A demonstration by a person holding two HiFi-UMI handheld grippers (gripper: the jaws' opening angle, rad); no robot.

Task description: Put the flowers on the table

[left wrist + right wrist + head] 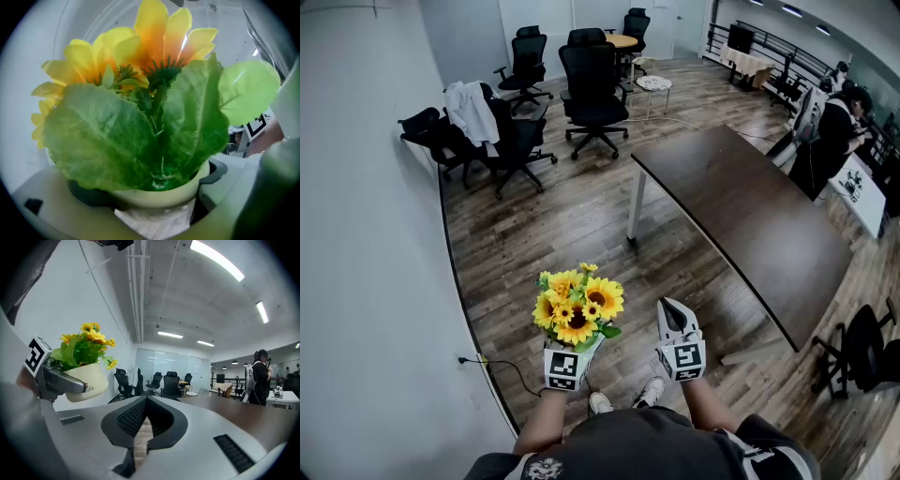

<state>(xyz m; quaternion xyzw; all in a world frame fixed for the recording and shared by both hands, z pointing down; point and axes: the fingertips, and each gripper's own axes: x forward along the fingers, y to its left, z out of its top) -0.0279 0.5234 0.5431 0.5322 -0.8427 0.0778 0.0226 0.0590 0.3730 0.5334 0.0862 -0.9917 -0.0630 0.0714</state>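
Down at 6 o'clock in the head view, the left gripper [569,352] is clamped on a glossy cream round pot [159,194] holding a bunch of yellow fake sunflowers with big green leaves [578,305]. Its jaws are spread really wide, one pad on each side of the pot, and there's some crumpled white paper [157,225] just under the rim. The pot sits upright, up in the air over the brown wood-plank floor [553,216], so the flowers aren't on anything yet.

Just beside it, at 3 o'clock from the pot, is the right gripper [672,311]. Its jaws are pressed together at the tips with nothing in them, and it's pointing roughly level.

The long dark brown table with white legs [750,216] is off at 2 o'clock from the flowers, well apart from both grippers. A bunch of black office chairs [592,80] are up at 12 o'clock, one with a white coat [473,111] draped over it. A person in dark clothes [830,141] stands past the table's far side, around 2 o'clock. Plain white wall [366,234] runs along the whole 9 o'clock side.
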